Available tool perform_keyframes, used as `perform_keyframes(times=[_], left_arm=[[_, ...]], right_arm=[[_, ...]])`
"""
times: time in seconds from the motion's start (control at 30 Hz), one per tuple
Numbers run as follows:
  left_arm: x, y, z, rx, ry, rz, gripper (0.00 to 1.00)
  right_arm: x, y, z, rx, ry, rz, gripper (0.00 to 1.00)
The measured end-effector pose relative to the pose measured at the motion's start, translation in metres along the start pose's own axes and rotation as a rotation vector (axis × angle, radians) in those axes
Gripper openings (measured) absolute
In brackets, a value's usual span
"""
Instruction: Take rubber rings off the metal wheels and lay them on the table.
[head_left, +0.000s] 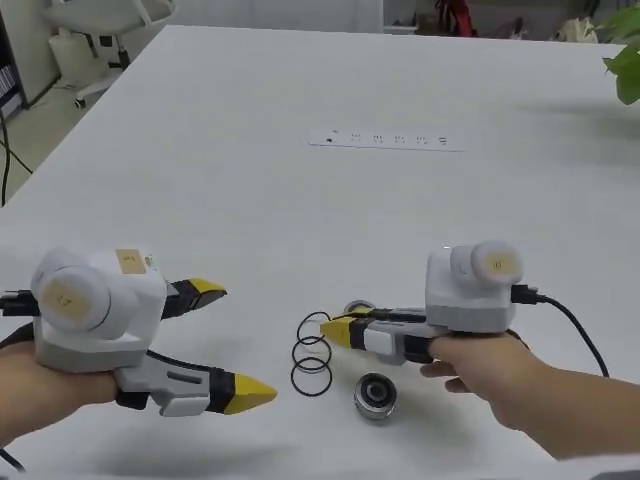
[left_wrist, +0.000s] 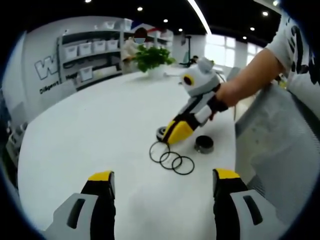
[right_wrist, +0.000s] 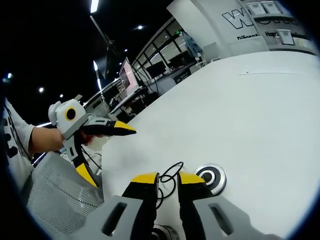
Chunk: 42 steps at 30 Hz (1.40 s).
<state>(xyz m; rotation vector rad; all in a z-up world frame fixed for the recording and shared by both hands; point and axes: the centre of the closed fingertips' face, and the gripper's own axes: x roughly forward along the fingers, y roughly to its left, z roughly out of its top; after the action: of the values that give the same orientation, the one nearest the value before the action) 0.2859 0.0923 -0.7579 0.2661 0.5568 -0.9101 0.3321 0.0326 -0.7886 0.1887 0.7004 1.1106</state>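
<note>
Three black rubber rings (head_left: 311, 351) (left_wrist: 170, 159) lie in a short row on the white table (head_left: 300, 200). One metal wheel (head_left: 375, 393) (left_wrist: 204, 144) stands just right of them. A second wheel (head_left: 357, 308) (right_wrist: 210, 176) sits half hidden behind my right gripper (head_left: 335, 330) (right_wrist: 168, 179). The right gripper's yellow tips are almost together, only a narrow gap showing, beside the farthest ring (head_left: 312, 325), and whether they touch it I cannot tell. My left gripper (head_left: 235, 340) (left_wrist: 164, 176) stands open left of the rings, with nothing between its fingers.
A white power strip (head_left: 385, 140) lies across the middle of the table, farther back. An office chair (head_left: 95, 20) stands beyond the far left corner and a green plant (head_left: 625, 60) at the far right. The table's near edge runs close below both hands.
</note>
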Motion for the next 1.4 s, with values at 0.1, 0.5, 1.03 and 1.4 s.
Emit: perform_keyframes(times=[0.1, 0.5, 1.03, 1.4], left_arm=[[0.0, -0.001, 0.001, 0.004, 0.001, -0.002, 0.81], [-0.002, 0.0, 0.002, 0.009, 0.003, -0.004, 0.81], [0.004, 0.006, 0.013, 0.023, 0.001, -0.011, 0.78], [0.016, 0.008, 0.024, 0.025, -0.007, -0.025, 0.75]], right_arm=[[0.0, 0.002, 0.0, -0.02, 0.003, 0.001, 0.13], [-0.007, 0.005, 0.009, -0.145, 0.004, -0.005, 0.16], [-0.04, -0.014, 0.022, -0.219, -0.031, -0.053, 0.19], [-0.053, -0.025, 0.017, -0.255, -0.027, -0.09, 0.2]])
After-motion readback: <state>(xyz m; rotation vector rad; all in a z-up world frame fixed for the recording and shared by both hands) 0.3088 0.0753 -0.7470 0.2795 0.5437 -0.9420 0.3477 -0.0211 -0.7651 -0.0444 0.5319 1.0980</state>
